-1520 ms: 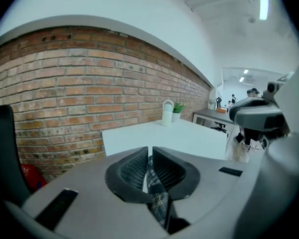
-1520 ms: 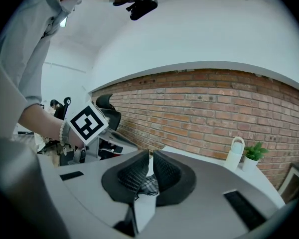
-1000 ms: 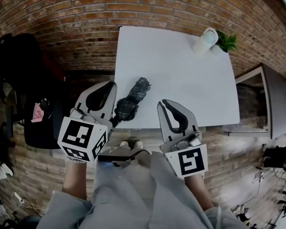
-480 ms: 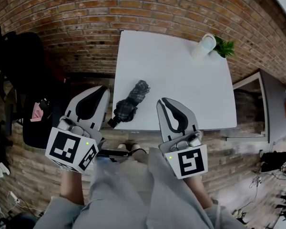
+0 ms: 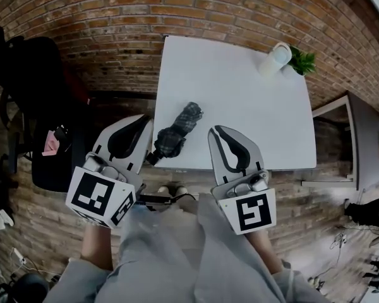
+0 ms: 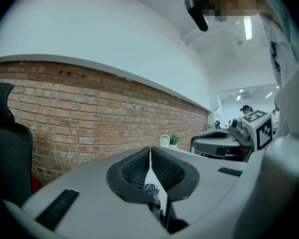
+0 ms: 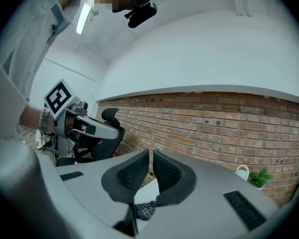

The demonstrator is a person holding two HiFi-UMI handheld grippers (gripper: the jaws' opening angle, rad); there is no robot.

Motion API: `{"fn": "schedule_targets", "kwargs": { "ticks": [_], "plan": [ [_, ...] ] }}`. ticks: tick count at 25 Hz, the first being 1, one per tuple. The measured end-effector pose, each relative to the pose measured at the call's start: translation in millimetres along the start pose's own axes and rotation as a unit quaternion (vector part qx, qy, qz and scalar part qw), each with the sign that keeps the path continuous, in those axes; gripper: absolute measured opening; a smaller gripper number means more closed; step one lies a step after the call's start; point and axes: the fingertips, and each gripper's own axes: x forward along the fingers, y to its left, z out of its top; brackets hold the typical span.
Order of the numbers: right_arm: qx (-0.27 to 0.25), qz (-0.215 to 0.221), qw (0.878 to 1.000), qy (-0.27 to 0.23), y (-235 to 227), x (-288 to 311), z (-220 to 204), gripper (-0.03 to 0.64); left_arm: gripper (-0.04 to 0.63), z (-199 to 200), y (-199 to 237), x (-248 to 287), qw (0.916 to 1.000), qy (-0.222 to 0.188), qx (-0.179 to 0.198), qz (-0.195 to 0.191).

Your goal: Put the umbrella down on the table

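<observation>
The folded dark checked umbrella [image 5: 175,134] lies on the white table [image 5: 240,93] near its front left corner, with the handle end poking over the front edge. My left gripper [image 5: 144,120] hangs just left of the umbrella, off the table's edge, shut and empty. My right gripper [image 5: 215,131] hovers at the front edge to the umbrella's right, jaws together with nothing between them. In the left gripper view the umbrella [image 6: 150,188] shows only as a sliver under the closed left gripper [image 6: 150,151]. The right gripper view shows the umbrella [image 7: 144,210] below the right gripper [image 7: 151,154].
A white jug [image 5: 275,59] and a small green plant [image 5: 301,60] stand at the table's far right corner. A black office chair [image 5: 38,106] stands left of the table, against the brick wall [image 5: 114,36]. A grey cabinet [image 5: 360,137] is at the right.
My left gripper has drawn back to the left, away from the umbrella's handle, and the umbrella stays lying on the table. The right gripper has kept still.
</observation>
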Motion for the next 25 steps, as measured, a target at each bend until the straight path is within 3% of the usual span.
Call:
{"fn": "schedule_targets", "kwargs": {
  "ticks": [25],
  "plan": [
    [-0.012,0.009,1.000,0.013,3,5,-7,0.055,0.028,-11,-6,11,0.9997,0.019,0.005,-0.016]
  ]
}}
